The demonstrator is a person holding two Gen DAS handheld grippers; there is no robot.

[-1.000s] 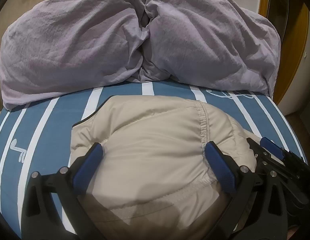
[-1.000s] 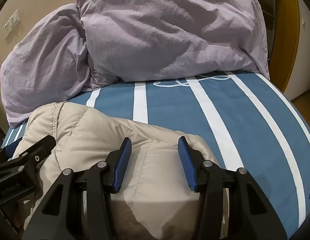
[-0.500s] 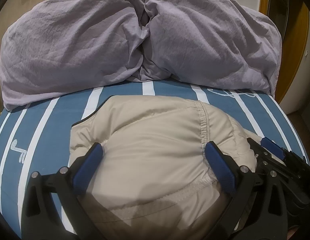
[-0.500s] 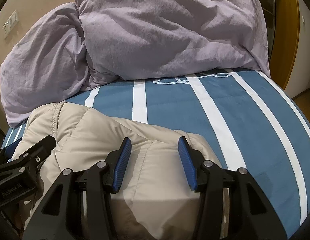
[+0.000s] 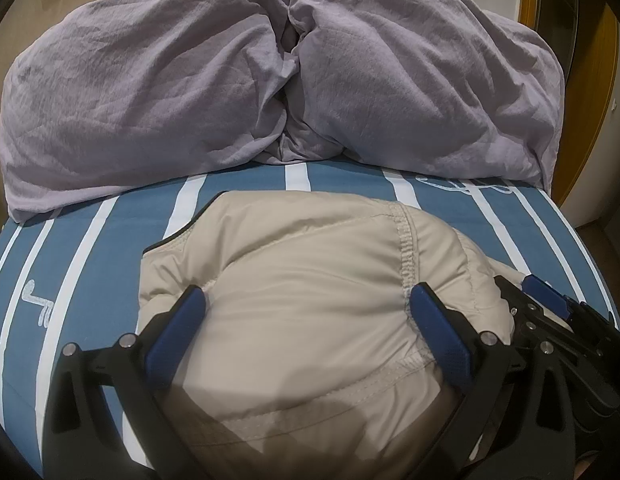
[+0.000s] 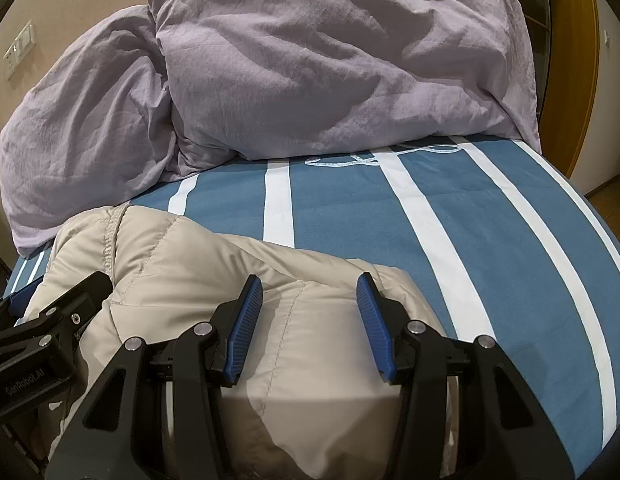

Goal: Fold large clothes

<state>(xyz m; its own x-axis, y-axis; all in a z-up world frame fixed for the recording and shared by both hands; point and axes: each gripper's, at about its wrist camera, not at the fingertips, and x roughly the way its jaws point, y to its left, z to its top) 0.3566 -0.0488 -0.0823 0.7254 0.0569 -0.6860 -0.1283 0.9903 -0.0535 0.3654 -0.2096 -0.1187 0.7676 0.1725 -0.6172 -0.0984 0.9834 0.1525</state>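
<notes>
A puffy beige quilted jacket (image 6: 182,288) lies bunched on a bed with a blue sheet striped in white (image 6: 490,240). The right gripper (image 6: 310,300) sits low over the jacket's near end, its two blue-padded fingers (image 6: 246,328) spread apart with beige fabric showing between them. At the lower left, the black frame of the left gripper (image 6: 50,332) rests against the jacket. Behind, a crumpled lilac duvet (image 6: 310,60) is heaped at the head of the bed.
</notes>
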